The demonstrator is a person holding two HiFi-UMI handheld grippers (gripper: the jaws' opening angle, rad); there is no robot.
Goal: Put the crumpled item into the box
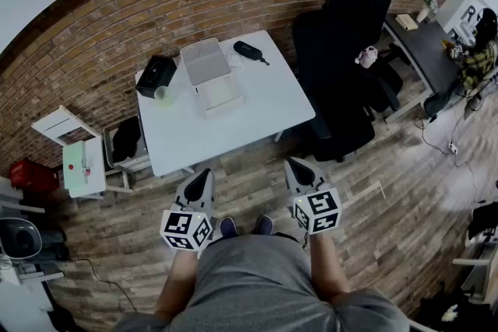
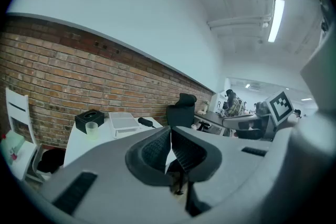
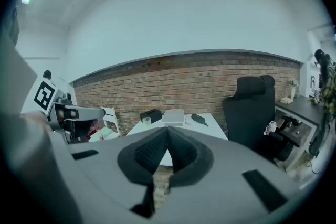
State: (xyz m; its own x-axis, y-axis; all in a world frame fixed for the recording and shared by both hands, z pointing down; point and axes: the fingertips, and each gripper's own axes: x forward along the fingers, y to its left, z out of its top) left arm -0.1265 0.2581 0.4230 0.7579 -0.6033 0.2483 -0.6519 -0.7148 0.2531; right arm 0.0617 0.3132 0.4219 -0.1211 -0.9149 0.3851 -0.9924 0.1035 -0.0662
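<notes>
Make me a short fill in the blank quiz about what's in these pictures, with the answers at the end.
1. The left gripper and the right gripper both have their jaws ____, with nothing between them.
2. The wall behind the table is built of ____.
3. The small box beside the pale green cup is ____ in colour.
4. In the head view, the cup stands to the ____ of the white box.

Missing words: shut; brick; black; left.

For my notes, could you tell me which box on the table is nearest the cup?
The black box, by the cup; the white box stands farther off.
</notes>
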